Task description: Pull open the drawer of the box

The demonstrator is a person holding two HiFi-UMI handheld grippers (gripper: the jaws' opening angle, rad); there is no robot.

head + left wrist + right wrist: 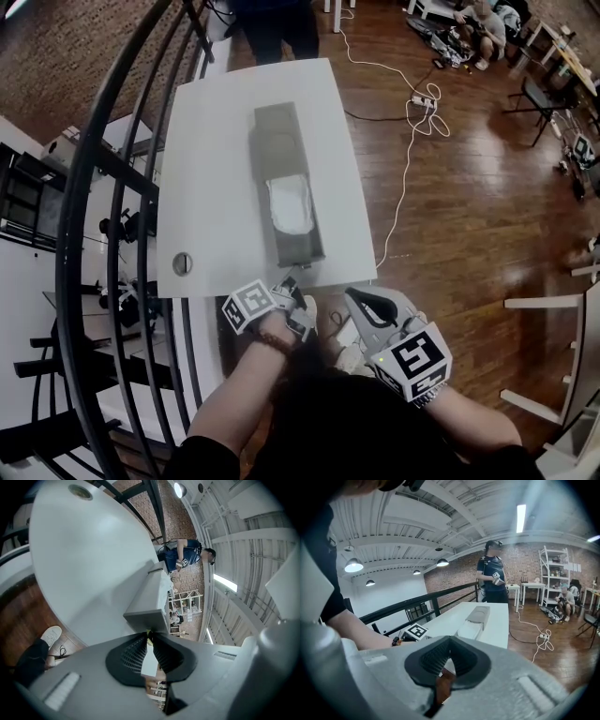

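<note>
A long grey box [276, 141] lies lengthwise on the white table [211, 187]. Its drawer [298, 246] stands pulled out toward me, with something white [289, 206] inside. My left gripper [292, 280] is at the drawer's front end, near the table's near edge. In the left gripper view its jaws [149, 634] pinch a small yellowish pull tab [148, 632] at the drawer front [146, 619]. My right gripper [361, 302] hangs off the table's near edge, right of the left one. Its jaws [450, 640] meet with nothing between them, and the box [480, 614] lies ahead of them.
A black curved railing [94, 187] runs along the table's left side. A round cap [182, 263] sits in the table's near left corner. A white cable [403, 187] and power strip [424, 98] lie on the wooden floor at the right. A person [277, 28] stands at the table's far end.
</note>
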